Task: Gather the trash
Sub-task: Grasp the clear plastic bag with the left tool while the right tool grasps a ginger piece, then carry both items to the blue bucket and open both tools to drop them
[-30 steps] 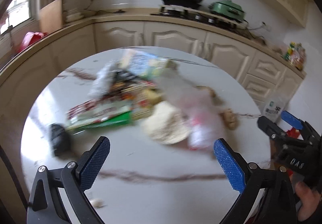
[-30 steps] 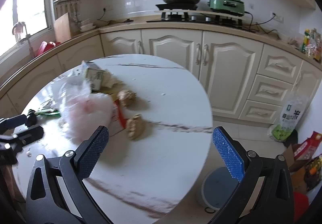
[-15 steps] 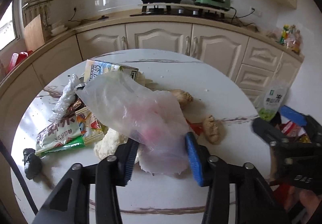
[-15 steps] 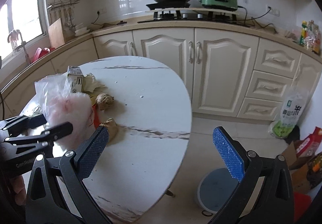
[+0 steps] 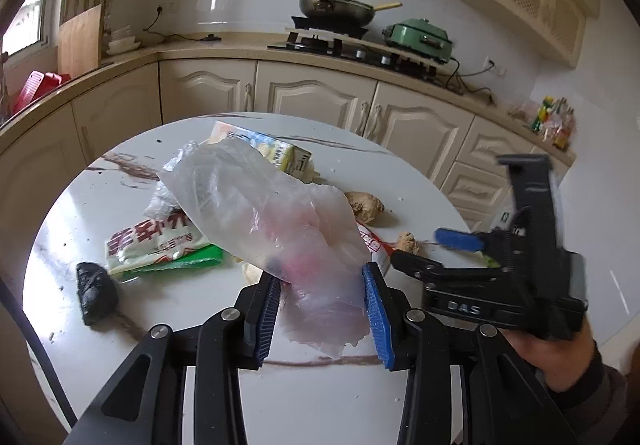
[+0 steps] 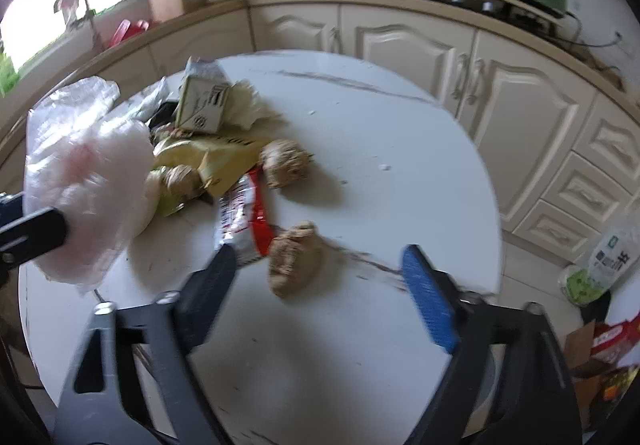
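Note:
My left gripper has a crumpled clear plastic bag between its blue pads. Its jaws are closing and the pads press on the bag. The right wrist view shows the bag raised off the round white table. My right gripper points down at the table, jaws closing. A brown ginger lump lies between its fingers, untouched. Beside the lump lies a red and white wrapper. More trash sits behind: a carton, two more ginger pieces, and a green and white packet.
A black lump lies at the table's left edge. Cream cabinets curve round behind the table, with a pan on the stove. Bags and a box stand on the floor at the right.
My left gripper went from wide open to closed on the plastic bag. My right gripper swung down from the table's edge to over the ginger lump, and its jaws narrowed.

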